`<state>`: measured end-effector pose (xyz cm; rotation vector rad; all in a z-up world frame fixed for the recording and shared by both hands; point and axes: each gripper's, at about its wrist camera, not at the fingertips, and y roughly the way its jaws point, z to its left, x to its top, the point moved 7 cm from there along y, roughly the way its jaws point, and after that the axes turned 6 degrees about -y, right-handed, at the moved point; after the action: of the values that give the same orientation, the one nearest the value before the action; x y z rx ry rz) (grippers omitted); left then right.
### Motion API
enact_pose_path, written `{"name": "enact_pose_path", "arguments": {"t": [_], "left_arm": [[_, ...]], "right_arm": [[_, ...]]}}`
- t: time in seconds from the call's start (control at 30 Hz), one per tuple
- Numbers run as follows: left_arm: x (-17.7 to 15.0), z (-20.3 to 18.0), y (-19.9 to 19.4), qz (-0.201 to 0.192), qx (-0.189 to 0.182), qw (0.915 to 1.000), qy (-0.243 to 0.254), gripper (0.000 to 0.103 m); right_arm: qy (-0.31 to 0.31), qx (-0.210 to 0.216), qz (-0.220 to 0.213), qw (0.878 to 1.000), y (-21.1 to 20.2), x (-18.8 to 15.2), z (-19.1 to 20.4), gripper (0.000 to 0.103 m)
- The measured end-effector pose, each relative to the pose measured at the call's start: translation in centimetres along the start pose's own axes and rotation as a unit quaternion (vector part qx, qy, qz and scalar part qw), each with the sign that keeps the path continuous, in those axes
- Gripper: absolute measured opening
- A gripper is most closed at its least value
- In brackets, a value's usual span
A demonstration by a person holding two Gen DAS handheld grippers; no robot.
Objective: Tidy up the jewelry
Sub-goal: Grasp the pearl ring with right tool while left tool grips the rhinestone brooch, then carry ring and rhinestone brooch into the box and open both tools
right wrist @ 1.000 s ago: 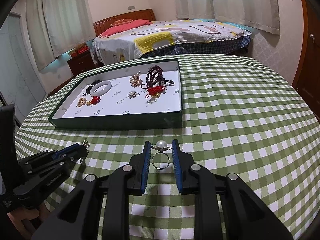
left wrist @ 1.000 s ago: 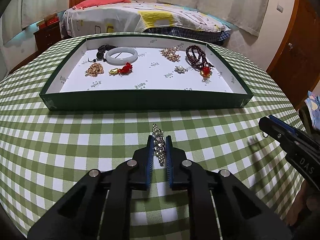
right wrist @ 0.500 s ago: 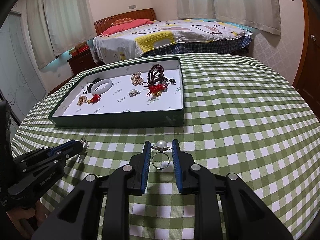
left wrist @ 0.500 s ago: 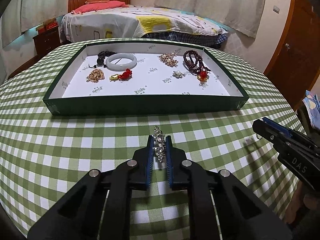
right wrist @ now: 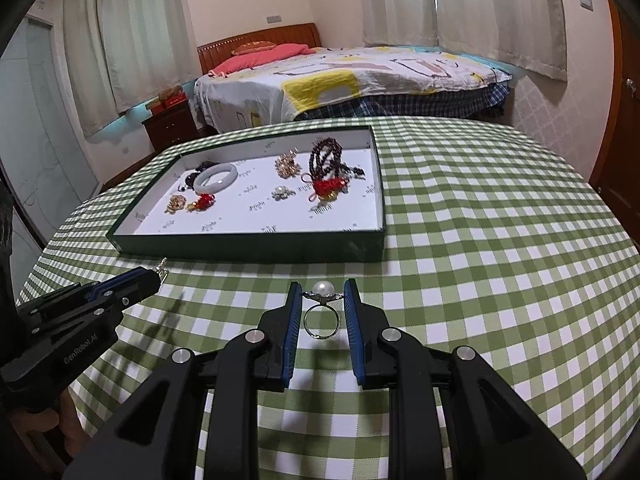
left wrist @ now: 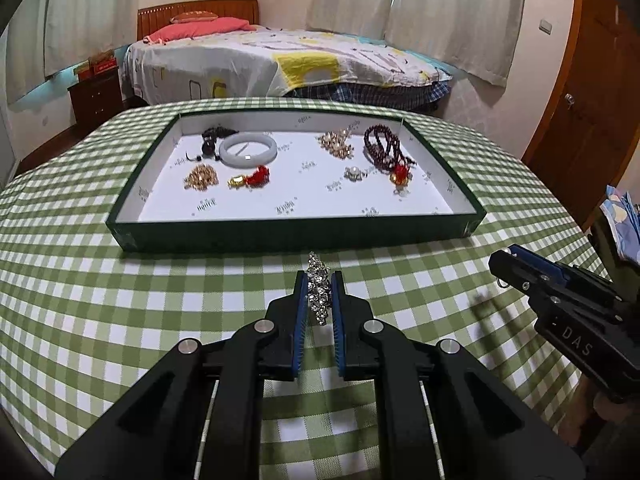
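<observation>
My left gripper (left wrist: 319, 280) is shut on a silver rhinestone brooch (left wrist: 317, 286), held above the checked tablecloth just short of the tray's near wall. My right gripper (right wrist: 322, 294) is shut on a pearl ring (right wrist: 322, 312), also held above the cloth in front of the tray. The dark green tray (left wrist: 296, 236) with a white floor holds a white jade bangle (left wrist: 248, 151), gold pieces, a red charm, a pearl brooch and a dark red bead bracelet (left wrist: 382, 146). The tray also shows in the right wrist view (right wrist: 256, 246), with the left gripper (right wrist: 156, 276) at its near left corner.
The round table (right wrist: 500, 240) has a green and white checked cloth. The right gripper (left wrist: 506, 264) shows at the right in the left wrist view. A bed, a nightstand and a wooden door stand beyond the table.
Both grippers have risen and drawn slightly back, still holding the brooch and the ring. The tray now looks lower and a little farther in both views.
</observation>
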<state>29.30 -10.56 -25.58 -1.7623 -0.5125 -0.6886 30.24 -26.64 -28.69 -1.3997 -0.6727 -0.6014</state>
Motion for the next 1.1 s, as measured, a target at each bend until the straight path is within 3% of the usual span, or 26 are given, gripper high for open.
{"name": "enact_pose_path", "arguments": {"t": [0.33,0.67,1.1], "left_arm": [[2.5,0.3,-2.8,-0.038,-0.008,0.9992,-0.007,0.012],[7.1,1.3,-6.5,-0.102,-0.005,0.9948,-0.009,0.012],[12.5,3.1,-6.0,-0.146,0.004,0.9892,-0.011,0.012]], "right_arm": [[-0.013,0.008,-0.037,0.999,-2.1,3.0,1.2,0.022],[-0.037,0.014,-0.095,0.995,-4.6,8.1,3.1,0.022],[-0.050,0.018,-0.146,0.988,-3.1,13.6,4.9,0.022]]}}
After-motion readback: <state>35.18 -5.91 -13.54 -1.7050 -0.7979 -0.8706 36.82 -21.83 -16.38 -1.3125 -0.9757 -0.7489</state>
